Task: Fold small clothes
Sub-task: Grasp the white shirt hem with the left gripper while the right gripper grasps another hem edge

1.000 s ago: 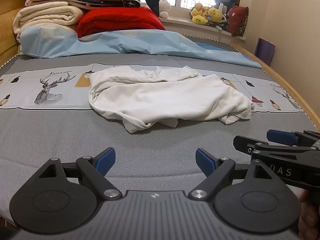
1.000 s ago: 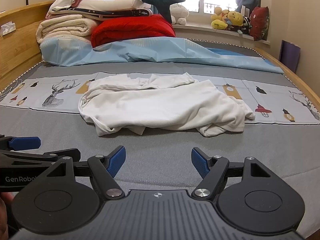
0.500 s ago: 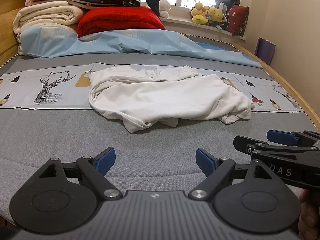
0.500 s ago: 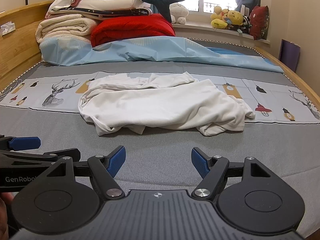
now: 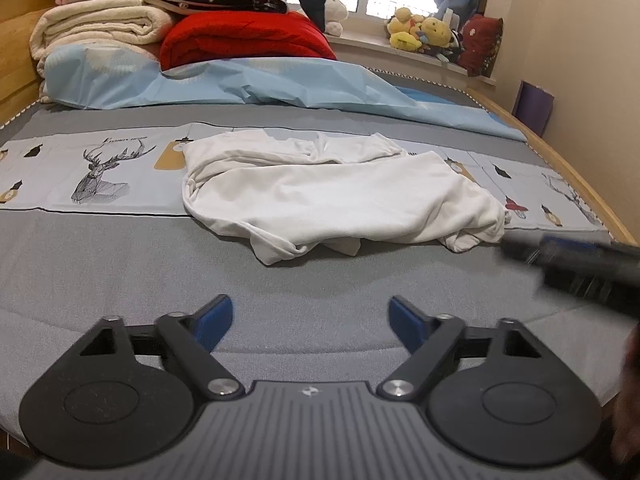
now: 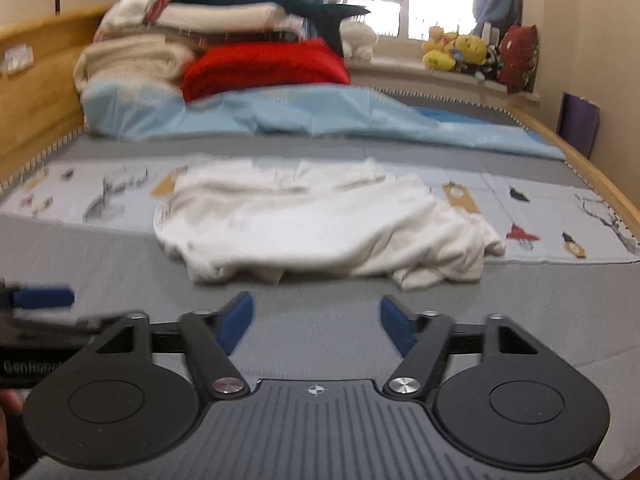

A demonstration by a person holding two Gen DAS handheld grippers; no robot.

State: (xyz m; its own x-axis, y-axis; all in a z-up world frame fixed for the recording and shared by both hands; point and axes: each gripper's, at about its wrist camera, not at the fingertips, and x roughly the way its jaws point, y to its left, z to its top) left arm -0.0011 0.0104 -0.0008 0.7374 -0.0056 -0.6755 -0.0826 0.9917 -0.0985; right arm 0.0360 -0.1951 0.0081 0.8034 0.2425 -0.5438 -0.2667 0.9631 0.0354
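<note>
Both pairs of jaws are seen closing with nothing between them: the left gripper (image 5: 310,318) is held over bare grey bedding, its blue pads still wide apart, and the right gripper (image 6: 316,320) likewise, angled down toward the bed (image 5: 120,264). Farther on, a soft, rumpled white garment (image 5: 340,200) is spread in loose folds across the printed band of the cover, apart from both grippers. At the right edge of the left view, the right gripper is blurred.
</note>
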